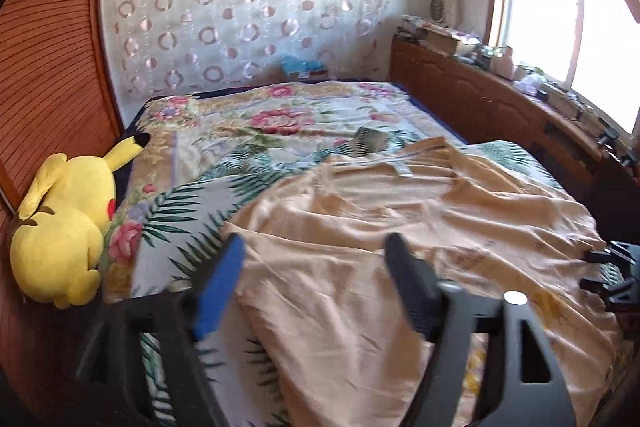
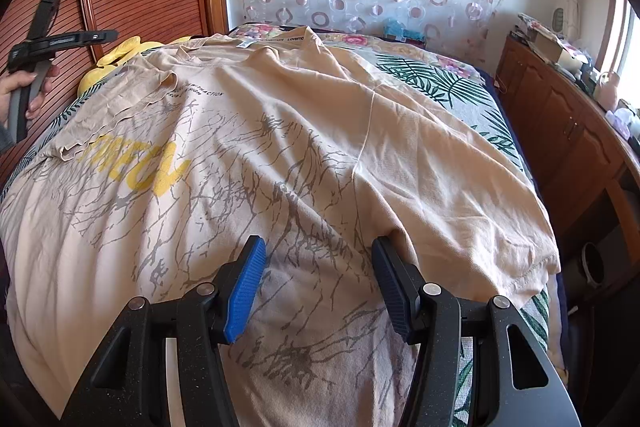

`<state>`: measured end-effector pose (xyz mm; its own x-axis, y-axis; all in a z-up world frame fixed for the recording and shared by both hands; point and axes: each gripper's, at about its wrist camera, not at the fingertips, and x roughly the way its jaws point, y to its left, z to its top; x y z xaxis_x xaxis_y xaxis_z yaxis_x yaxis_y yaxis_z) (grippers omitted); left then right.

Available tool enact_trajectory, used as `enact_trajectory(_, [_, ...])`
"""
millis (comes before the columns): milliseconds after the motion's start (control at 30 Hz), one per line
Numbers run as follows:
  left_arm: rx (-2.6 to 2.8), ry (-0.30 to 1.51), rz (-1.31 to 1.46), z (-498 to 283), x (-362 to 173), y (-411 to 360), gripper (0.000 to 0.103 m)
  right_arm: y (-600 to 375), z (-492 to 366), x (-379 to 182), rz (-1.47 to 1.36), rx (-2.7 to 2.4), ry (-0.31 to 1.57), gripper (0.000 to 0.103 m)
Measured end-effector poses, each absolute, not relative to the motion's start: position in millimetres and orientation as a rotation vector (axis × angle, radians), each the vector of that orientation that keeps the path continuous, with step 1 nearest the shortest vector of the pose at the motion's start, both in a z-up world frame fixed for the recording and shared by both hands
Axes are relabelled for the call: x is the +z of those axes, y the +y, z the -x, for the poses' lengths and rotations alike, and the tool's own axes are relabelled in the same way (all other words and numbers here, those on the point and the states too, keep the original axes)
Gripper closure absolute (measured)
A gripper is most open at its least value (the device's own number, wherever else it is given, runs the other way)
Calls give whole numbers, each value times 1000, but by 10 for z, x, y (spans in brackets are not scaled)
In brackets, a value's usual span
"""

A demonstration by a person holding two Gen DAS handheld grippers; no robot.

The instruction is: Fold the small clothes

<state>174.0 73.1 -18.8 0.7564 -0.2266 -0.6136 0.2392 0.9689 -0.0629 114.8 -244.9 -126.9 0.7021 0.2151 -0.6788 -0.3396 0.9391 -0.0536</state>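
A beige T-shirt (image 2: 304, 131) with a grey crack print and yellow lettering lies spread across the bed, collar toward the far wall. Its left sleeve (image 2: 120, 107) is folded inward over the chest. My right gripper (image 2: 320, 275) hovers low over the shirt's near part, open, with cloth under it and nothing pinched between the pads. My left gripper (image 1: 314, 267) is open above the shirt's (image 1: 400, 227) left edge and holds nothing. From the right wrist view the left gripper (image 2: 44, 39) shows raised at the far left, in a person's hand (image 2: 20, 87).
A yellow plush toy (image 1: 64, 227) lies at the bed's left edge against a wooden slatted door (image 1: 48, 67). A floral and palm-leaf bedspread (image 1: 240, 123) covers the bed. A wooden cabinet (image 1: 500, 107) with clutter runs along the right under a window (image 1: 540, 7).
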Motion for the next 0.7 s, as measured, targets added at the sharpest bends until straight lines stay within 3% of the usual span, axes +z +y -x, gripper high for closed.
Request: enact_trajectory(700, [-336,661,-21,-758,-383,-162,18,-2538,-1065,-1207,136,296,680,45])
